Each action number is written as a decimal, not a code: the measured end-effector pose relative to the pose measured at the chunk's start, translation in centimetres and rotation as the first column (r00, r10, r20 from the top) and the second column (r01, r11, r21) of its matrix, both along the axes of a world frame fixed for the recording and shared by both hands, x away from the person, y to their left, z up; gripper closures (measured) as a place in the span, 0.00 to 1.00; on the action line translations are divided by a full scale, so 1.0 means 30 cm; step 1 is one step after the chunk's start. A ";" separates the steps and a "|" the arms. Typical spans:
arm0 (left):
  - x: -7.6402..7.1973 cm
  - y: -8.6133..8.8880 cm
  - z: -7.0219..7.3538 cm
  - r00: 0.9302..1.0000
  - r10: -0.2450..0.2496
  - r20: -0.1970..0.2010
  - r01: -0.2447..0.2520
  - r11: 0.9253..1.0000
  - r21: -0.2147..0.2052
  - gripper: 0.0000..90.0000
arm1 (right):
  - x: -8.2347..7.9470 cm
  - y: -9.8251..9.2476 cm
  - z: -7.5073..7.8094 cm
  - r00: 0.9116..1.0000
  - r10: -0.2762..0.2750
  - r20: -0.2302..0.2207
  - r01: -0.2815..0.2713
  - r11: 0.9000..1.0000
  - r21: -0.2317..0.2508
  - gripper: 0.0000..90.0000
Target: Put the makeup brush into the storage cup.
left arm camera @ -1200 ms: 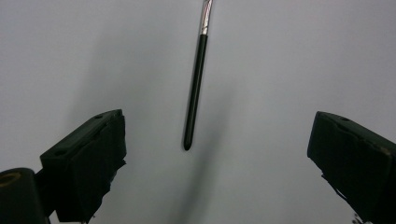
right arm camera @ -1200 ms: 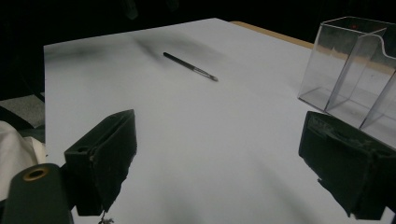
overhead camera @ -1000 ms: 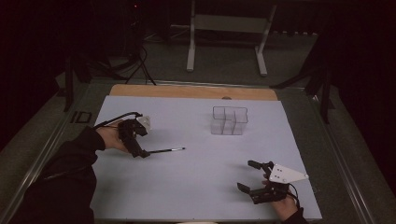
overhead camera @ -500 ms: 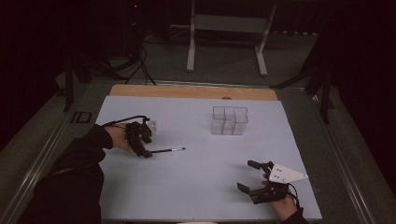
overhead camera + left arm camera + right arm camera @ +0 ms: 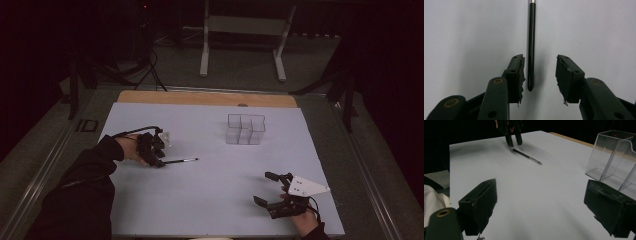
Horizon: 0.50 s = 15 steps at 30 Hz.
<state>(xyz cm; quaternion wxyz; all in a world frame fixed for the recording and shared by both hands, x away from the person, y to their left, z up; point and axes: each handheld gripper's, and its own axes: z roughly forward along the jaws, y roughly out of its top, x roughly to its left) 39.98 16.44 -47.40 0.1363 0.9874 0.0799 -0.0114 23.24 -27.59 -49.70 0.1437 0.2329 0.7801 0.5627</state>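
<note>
Left gripper (image 5: pixel 539 75) jaws have just been closing around the pen (image 5: pixel 531 45), centre frame, flat on the sheet; pads not yet pressing. Right gripper (image 5: pixel 544 207) wide, empty, lower right in high view. Grasp and lift remain; clear organizer (image 5: pixel 245 129) empty.

We have brought our left gripper (image 5: pixel 539 75) down a little onto the near end of the black pen (image 5: pixel 531 45), and its jaws have just been closing around that end. The pen's rounded tip now lies between the two jaws, close beside the left pad (image 5: pixel 520 77) and with a clear gap to the right pad; neither pad presses on it. A second ago the jaws stood wider, above and just behind that same end.
</note>
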 end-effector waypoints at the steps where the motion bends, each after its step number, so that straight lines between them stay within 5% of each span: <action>1: 0.001 0.000 -0.003 1.000 -0.003 -0.005 0.003 1.000 -0.001 0.69 | 0.000 0.000 0.000 1.000 0.000 -0.002 0.000 1.000 0.000 0.13; 5: 0.003 0.001 -0.012 1.000 -0.029 0.005 0.029 0.999 -0.026 0.75 | 0.001 0.000 0.000 1.000 0.001 -0.002 0.000 1.000 0.001 0.13; 11: 0.012 -0.020 -0.049 0.999 -0.043 0.018 0.042 0.999 0.035 0.77 | 0.000 0.001 -0.001 1.000 0.000 -0.003 0.000 1.000 -0.002 0.13; 15: 0.020 -0.030 -0.060 0.999 -0.040 0.015 0.039 0.999 0.034 0.81 | 0.000 -0.001 0.000 1.000 0.000 -0.003 0.000 1.000 0.001 0.13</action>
